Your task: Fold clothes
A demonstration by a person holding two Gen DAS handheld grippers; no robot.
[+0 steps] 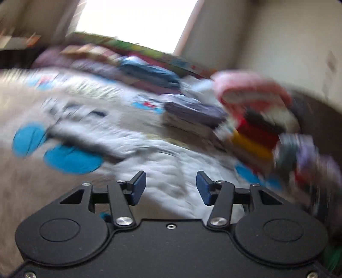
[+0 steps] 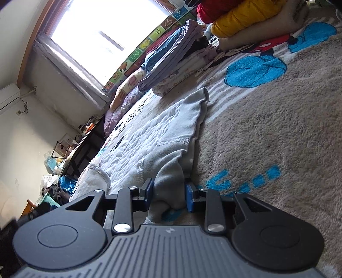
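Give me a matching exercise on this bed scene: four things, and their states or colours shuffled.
Things:
1. left gripper
2. right gripper
3. puffer jacket
4. round patches on the blanket

States or colours:
A. blue
B. jaws closed around a bunched fold of the pale grey garment
C. yellow
D. jaws apart, holding nothing

Pairs: 1-D, 2-B, 3-C, 4-A

A colourful play mat leans against the wall under the window, seen in the right wrist view. Its tiles carry large single characters. One looks like the letter U, another like the digit 5, and others further down may be N and Z, but the tilt makes them uncertain. In the left wrist view, blur leaves nothing readable.
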